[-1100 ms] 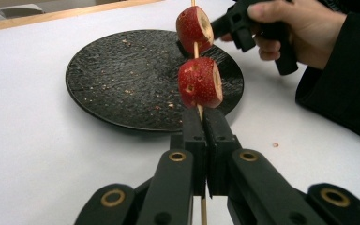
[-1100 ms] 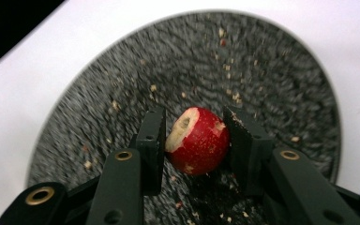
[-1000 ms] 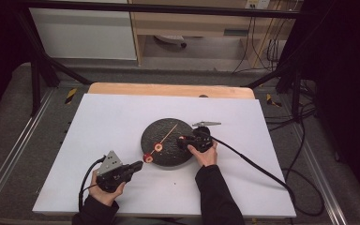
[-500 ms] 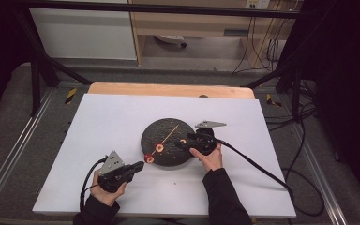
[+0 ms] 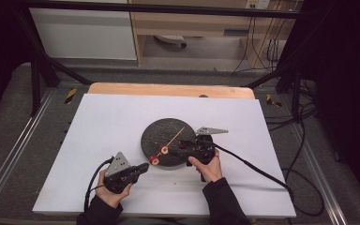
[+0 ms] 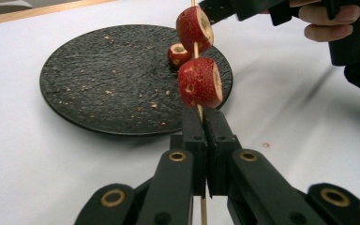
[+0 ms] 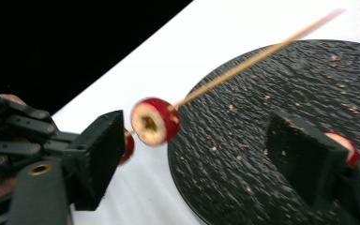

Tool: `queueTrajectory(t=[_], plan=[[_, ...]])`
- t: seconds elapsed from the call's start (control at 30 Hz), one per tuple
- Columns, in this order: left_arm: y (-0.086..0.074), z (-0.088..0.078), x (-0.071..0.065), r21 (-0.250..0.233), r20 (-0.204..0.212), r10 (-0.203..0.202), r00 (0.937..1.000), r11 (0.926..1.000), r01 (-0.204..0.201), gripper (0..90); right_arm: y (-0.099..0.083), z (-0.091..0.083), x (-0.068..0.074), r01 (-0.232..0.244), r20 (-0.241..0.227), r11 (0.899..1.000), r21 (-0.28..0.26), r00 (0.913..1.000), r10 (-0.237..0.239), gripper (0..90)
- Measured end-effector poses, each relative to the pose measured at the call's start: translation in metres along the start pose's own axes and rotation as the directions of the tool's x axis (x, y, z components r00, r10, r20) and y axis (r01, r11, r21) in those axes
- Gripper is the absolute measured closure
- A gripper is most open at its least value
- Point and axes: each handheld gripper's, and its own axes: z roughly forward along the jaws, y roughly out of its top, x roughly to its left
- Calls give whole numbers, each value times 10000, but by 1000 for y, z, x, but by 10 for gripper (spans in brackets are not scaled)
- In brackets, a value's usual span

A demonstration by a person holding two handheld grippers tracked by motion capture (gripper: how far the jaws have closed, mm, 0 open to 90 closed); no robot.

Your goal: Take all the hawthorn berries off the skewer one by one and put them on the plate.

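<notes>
From the high view, the left gripper (image 5: 143, 167) sits low on the white table (image 5: 98, 122), clamped on the near end of a thin wooden skewer (image 5: 176, 134) that slants up across the black plate (image 5: 157, 136). Two red fruit slices ride the skewer just beyond its jaws, one (image 5: 154, 161) close to the tips, the other (image 5: 164, 150) a little farther along. The right gripper (image 5: 183, 149) hovers over the plate's right edge, pointing toward the farther slice.

The left gripper view adds detail: its jaws are pressed together on the skewer (image 6: 199, 112), the nearer slice (image 6: 200, 83) just ahead of the tips and the farther slice (image 6: 195, 29) beyond. A third piece of fruit (image 6: 179, 54) lies loose on the plate (image 6: 103, 75) behind them, which the high view does not make out.

In the right gripper view the jaws stand apart, having just opened, with nothing pressed between the pads. The farther slice (image 7: 154, 121) hangs just off the left-hand jaw, and the red edge of another piece (image 7: 349, 147) peeps out behind the right-hand jaw.
</notes>
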Motion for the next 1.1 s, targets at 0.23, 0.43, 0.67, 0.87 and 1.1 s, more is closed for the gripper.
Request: queueTrajectory(t=[0.23,0.43,0.67,0.87,1.1], plan=[[1,4,-5,-19,106,66,9999,10000,-66,880,-5,8,0,-469,-367,9989,-93,9982,465,353],[2,7,-9,17,201,161,9997,9999,-161,880,-9,12,0,-642,-766,9979,24,9950,642,457],[1,8,-10,54,268,210,9994,9998,-212,880,-10,11,0,-658,-1014,9975,238,9925,679,595],[2,6,-10,-71,272,229,9994,9997,-227,880,-5,8,-1,-724,-1087,9973,158,9913,737,613],[3,1,-8,-199,227,204,9995,9996,-199,880,13,-3,-8,-645,-550,9975,-280,9965,629,615]])
